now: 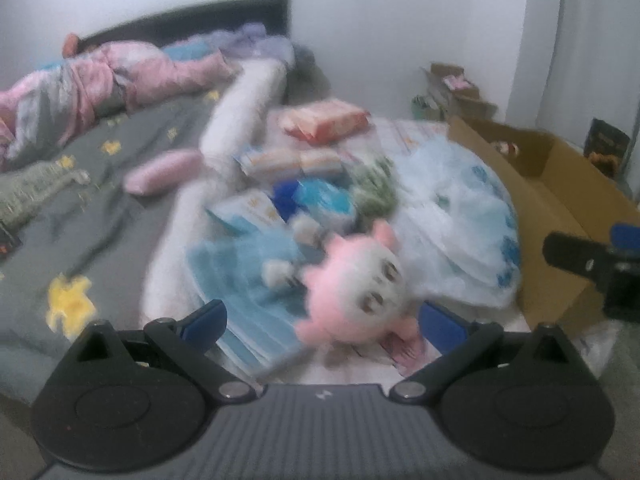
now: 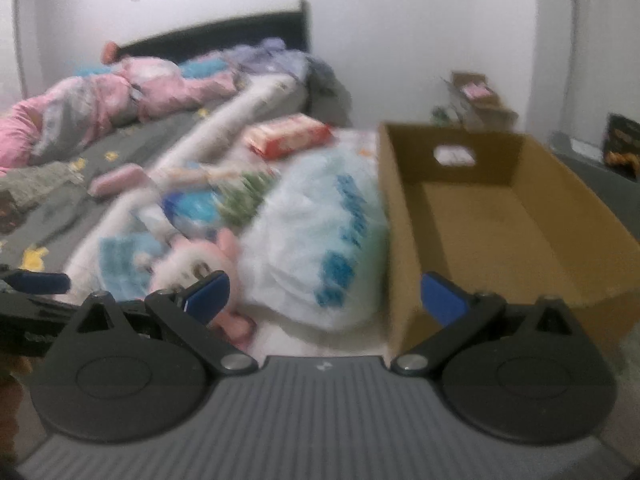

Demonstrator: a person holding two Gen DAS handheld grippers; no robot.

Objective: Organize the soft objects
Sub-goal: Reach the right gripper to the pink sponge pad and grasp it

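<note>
The bed [image 1: 80, 208], under a grey sheet with yellow stars, carries a heap of soft things along its near edge, and the open cardboard box [image 2: 500, 216] sits at the right end of that heap, touching the big white plastic bag with blue print [image 2: 320, 232]. The box looks nearly bare inside from the right wrist view; a small item shows in its far corner from the left wrist view, too blurred to name. Behind the bag lie an orange-red soft pack [image 1: 324, 120], blue packets and a flat stack of pale blue sheets [image 1: 240, 280].

The pink plush toy [image 1: 360, 284] lies face up on that stack, just ahead of the left tool [image 1: 322, 318], whose fingers stand wide apart and hold nothing, one on each side of the toy's lower body. The right tool [image 2: 324, 292] is equally spread and empty, aimed at the seam between bag and box.

The likely step is taking the plush. Both views are motion-blurred, so settling first would help. Closing around the round head or body, rather than a thin limb, should give a firmer hold and keep the blue sheets underneath from being pinched along with it.
</note>
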